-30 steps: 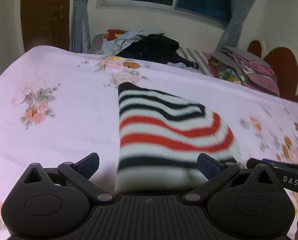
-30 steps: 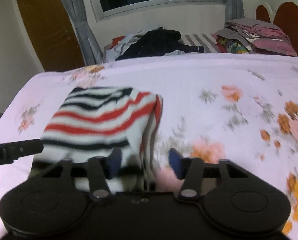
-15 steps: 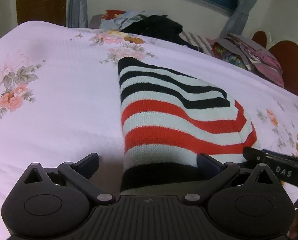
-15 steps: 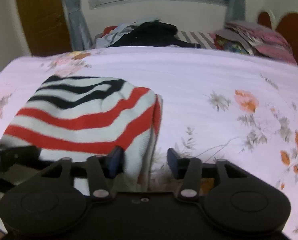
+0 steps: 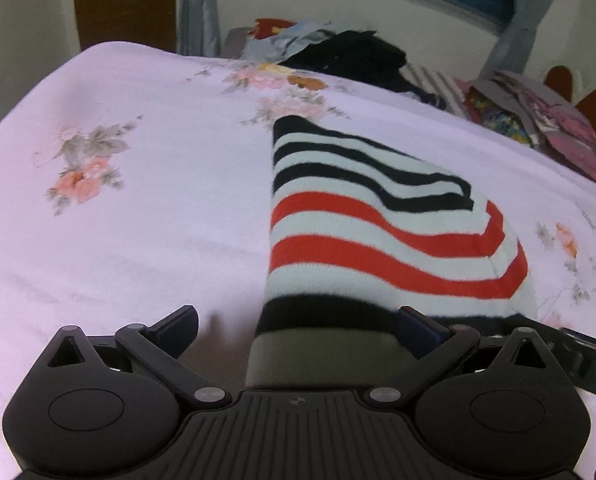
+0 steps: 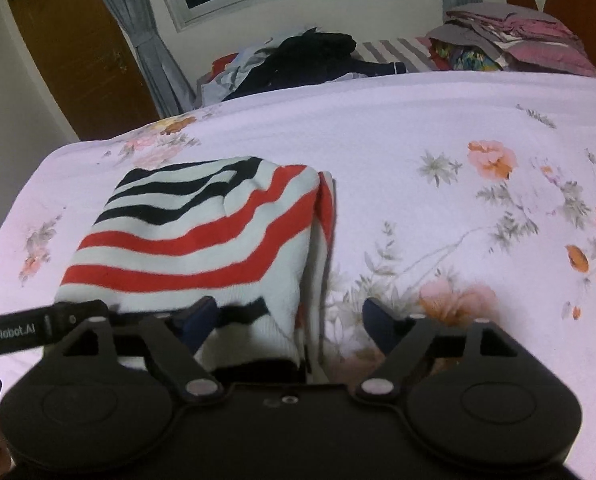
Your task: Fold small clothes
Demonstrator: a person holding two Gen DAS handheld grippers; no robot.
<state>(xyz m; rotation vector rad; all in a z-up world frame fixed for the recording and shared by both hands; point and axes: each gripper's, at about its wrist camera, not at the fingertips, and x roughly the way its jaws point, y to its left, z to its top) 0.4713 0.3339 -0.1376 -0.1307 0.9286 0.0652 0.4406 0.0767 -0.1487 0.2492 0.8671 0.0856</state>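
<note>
R gripper (image 6: 291, 318) opening; striped garment (image 6: 201, 240) betw jaws

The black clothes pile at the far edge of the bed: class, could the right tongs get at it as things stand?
Probably yes: only open bedsheet lies between the right tongs and the pile, though it sits far off.

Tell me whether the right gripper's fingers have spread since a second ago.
Yes. The right gripper is opening: its right finger has swung off toward the pink flower on the bedsheet, away from the striped sweater edge.
</note>
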